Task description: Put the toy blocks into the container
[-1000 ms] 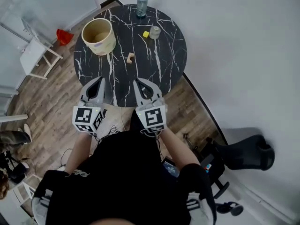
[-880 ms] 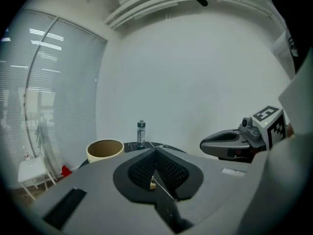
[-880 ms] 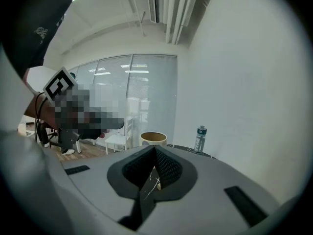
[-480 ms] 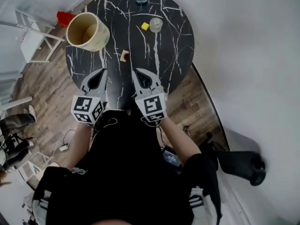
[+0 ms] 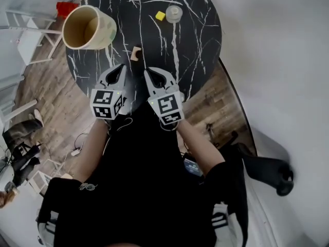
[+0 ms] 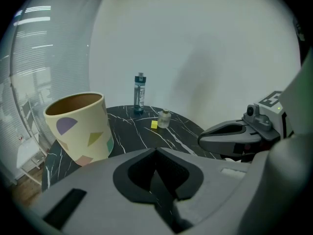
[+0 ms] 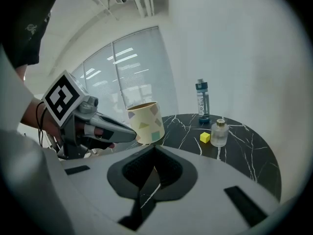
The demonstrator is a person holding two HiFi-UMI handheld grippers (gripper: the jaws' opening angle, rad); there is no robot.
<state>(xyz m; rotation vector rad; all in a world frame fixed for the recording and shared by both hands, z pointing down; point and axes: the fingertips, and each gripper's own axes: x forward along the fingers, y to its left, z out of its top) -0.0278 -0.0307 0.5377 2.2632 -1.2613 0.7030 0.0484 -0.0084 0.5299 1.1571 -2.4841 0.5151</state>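
While the left tongs [image 5: 120,67] and right tongs [image 5: 147,72] are hovering at the near edge of the marble counter [image 5: 200,45], each pressed together and empty, a tan block [image 5: 135,53] is lying just beyond them. Farther off, the cream container [image 5: 85,27] is standing left and a yellow block [image 5: 160,16] is sitting beside a glass bottle [image 5: 174,13].

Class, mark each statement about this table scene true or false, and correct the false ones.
1. The yellow block lies beside the small glass bottle. True.
2. The wooden block is inside the container. False: it lies on the table, apart from the container.
3. The left gripper holds a block. False: its jaws are shut with nothing between them.
4. In the head view, the container stands left of the wooden block. True.
5. The right gripper has its jaws shut. True.
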